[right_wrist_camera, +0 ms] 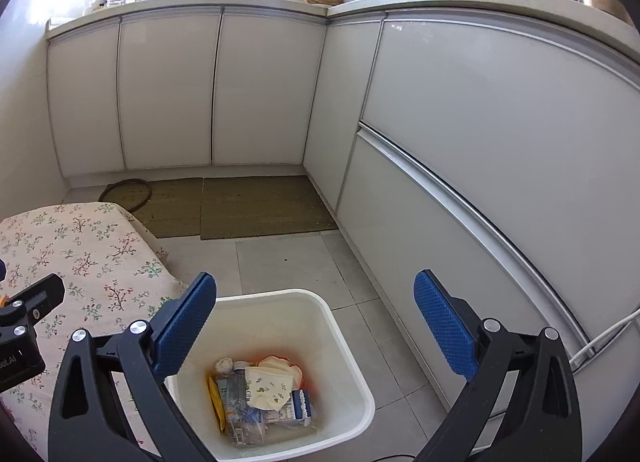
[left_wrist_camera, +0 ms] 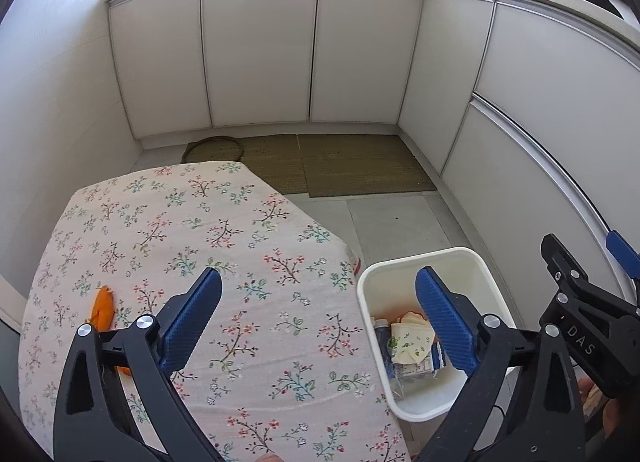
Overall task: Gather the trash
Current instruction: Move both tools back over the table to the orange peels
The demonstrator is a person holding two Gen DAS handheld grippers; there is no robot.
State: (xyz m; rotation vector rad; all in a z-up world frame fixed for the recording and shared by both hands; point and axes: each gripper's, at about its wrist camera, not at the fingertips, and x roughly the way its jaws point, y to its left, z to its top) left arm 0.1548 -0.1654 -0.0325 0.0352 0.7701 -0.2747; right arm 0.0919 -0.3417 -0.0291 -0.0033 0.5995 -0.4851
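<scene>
Your left gripper (left_wrist_camera: pixel 318 316) and right gripper (right_wrist_camera: pixel 315 320): both wide apart, empty | orange peel scrap (left_wrist_camera: pixel 102 308) on floral-cloth table (left_wrist_camera: pixel 248 229), left of white plastic bin (right_wrist_camera: pixel 344 346) | risk: thin peel may slip from your pads or snag cloth.

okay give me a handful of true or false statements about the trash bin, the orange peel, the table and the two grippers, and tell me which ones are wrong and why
1. The white trash bin stands on the floor beside the table. True.
2. The bin is empty. False: it holds wrappers, a floral paper napkin and other trash.
3. An orange peel lies on the floral tablecloth. True.
4. The left gripper is shut on the orange peel. False: its jaws are wide open and hold nothing; the peel lies on the table to its left.
5. The right gripper is open above the bin. True.
6. The cabinet doors are hanging open. False: all are closed.
</scene>
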